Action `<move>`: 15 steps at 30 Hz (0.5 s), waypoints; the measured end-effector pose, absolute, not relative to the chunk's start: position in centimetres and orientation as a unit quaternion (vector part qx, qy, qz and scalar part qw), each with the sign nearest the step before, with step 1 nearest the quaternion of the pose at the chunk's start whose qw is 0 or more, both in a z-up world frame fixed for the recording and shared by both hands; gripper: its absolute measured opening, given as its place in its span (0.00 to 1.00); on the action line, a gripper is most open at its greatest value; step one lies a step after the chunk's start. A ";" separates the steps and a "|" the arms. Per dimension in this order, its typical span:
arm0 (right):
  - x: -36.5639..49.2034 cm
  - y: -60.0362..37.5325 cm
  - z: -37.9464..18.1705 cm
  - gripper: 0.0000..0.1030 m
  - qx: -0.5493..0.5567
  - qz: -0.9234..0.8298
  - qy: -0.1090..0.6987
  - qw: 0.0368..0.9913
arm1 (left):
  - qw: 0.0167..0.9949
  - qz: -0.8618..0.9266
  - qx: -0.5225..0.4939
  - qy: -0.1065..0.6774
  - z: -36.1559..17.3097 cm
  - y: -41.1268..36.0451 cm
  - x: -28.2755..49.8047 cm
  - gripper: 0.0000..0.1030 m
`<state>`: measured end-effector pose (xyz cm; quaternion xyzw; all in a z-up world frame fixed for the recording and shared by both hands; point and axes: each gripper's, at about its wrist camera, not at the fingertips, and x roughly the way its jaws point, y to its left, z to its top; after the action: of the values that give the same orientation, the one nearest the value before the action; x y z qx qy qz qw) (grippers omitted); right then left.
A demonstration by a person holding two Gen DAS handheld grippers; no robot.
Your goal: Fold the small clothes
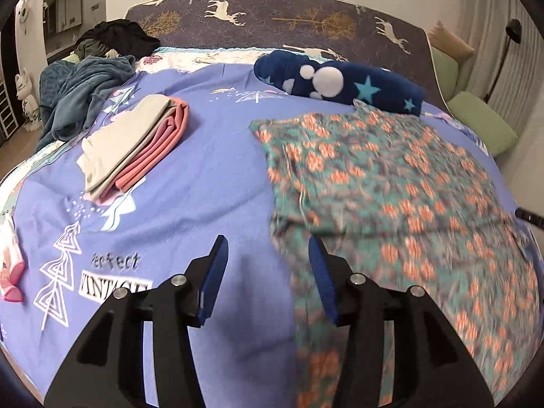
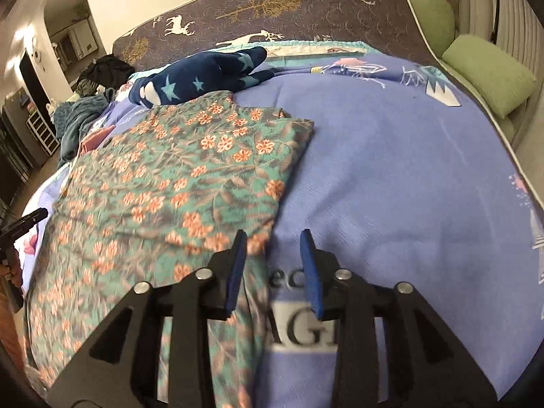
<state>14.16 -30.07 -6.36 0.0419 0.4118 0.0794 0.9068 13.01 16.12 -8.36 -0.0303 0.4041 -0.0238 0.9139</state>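
left wrist view: blue bedspread (image 1: 190,183) over bed, deer-print mattress (image 1: 272,17) against wall.

The floral garment (image 1: 391,183) at centre right is teal with orange blossoms and grey leaves, lying on a periwinkle bedspread (image 1: 204,176) printed with white triangle trees. At upper left sits a folded beige and salmon-pink stack (image 1: 136,146); at upper centre, a navy plush (image 1: 340,81) with light-blue stars and white dots.
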 end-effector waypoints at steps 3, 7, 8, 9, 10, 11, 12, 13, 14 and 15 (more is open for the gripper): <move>14.5 -30.4 -5.9 0.34 0.055 0.065 0.408 0.909 | 0.915 -0.023 -0.036 0.401 -8.0 15.8 12.8 0.49; 14.6 -30.5 -4.4 0.35 0.065 0.079 0.395 0.913 | 0.921 -0.033 -0.028 0.386 -6.6 14.4 14.0 0.49; 15.1 -29.5 -3.9 0.38 0.055 0.084 0.390 0.915 | 0.923 -0.035 -0.022 0.383 -6.1 14.0 14.6 0.49; 15.7 -29.0 -3.5 0.42 0.048 0.087 0.388 0.916 | 0.925 -0.038 -0.015 0.378 -5.4 13.4 15.7 0.49; 16.6 -28.1 -3.1 0.49 0.040 0.093 0.387 0.917 | 0.926 -0.043 -0.011 0.376 -4.8 12.9 16.7 0.49; 17.2 -27.7 -2.8 0.54 0.038 0.097 0.387 0.916 | 0.925 -0.047 -0.008 0.376 -4.5 12.5 17.5 0.49; 18.4 -27.1 -2.5 0.56 0.037 0.102 0.389 0.915 | 0.925 -0.051 -0.006 0.377 -4.1 12.0 18.7 0.52; 19.5 -26.7 -2.4 0.56 0.037 0.102 0.392 0.914 | 0.923 -0.054 -0.003 0.380 -3.9 11.3 20.3 0.54; 21.0 -26.2 -2.3 0.57 0.037 0.099 0.396 0.912 | 0.922 -0.053 0.001 0.382 -3.9 10.8 21.4 0.54; 22.0 -26.1 -2.4 0.58 0.037 0.096 0.398 0.912 | 0.921 -0.050 0.006 0.385 -3.9 10.4 22.5 0.55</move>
<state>21.97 -26.06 -2.39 0.0368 0.3976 0.0956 0.9118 22.51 10.36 -3.95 0.0063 0.3854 -0.0502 0.9214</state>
